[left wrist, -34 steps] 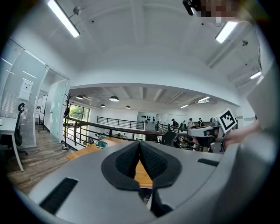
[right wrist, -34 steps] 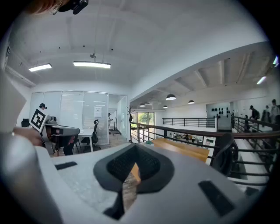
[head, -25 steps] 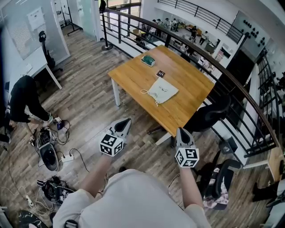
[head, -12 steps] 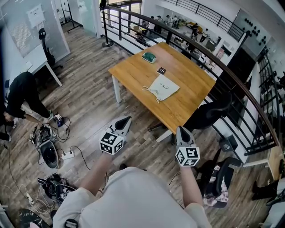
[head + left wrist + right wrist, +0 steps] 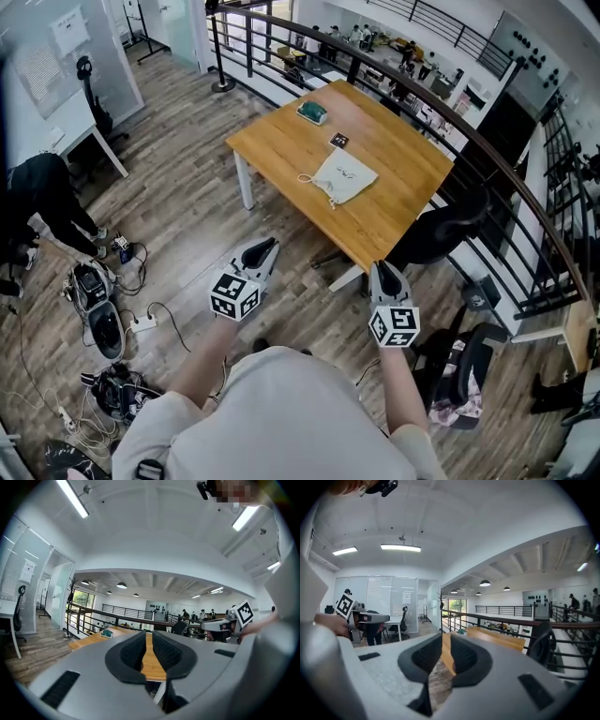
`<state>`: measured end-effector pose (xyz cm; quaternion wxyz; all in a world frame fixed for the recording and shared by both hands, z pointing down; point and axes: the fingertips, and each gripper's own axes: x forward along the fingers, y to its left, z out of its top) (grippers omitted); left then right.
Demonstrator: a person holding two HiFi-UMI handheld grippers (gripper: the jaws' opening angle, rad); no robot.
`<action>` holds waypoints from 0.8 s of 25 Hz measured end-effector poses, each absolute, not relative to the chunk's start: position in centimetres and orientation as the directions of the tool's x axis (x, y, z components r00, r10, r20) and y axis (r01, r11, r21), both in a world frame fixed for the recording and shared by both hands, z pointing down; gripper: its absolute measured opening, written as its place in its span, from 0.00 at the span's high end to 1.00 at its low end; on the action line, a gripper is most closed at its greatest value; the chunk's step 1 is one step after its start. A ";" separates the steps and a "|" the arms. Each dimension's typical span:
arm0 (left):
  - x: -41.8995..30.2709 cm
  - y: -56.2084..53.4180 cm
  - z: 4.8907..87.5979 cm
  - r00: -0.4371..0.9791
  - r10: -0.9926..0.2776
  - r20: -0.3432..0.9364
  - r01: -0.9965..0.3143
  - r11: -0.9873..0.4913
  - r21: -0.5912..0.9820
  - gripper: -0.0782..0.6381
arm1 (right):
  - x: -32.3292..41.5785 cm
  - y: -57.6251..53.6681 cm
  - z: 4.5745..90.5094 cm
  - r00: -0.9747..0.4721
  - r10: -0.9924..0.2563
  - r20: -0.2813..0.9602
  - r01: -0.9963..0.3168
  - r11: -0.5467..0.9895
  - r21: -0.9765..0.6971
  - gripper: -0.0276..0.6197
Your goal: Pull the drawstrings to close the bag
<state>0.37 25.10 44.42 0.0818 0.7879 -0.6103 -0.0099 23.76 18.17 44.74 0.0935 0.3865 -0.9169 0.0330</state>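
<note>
Your left gripper (image 5: 147, 643): jaws have just been opening; narrow slit now stands between pads, nothing in it. In head view, table (image 5: 281, 141) and bag (image 5: 344, 176) now sit slightly higher in frame than second ago. Person in dark clothes (image 5: 37, 192) at left now sits nearer frame edge, more cut off than before.

My left tongs (image 5: 265, 247) are held out ahead of my chest, pointing level and away from me. Their jaws have just been opening and now stand a narrow slit apart, with nothing between them. My right tongs (image 5: 382, 272) sit alongside, tipped slightly downward, jaws likewise a little apart and empty. My left forearm (image 5: 202, 361) and right forearm (image 5: 398, 384) reach forward, bare.
</note>
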 end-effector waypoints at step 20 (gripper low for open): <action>-1.4 25.7 46.4 0.288 -0.949 0.128 -0.953 -0.271 0.133 0.78 | 22.0 19.1 46.9 -0.647 -0.719 0.255 -0.741 0.672 0.015 0.86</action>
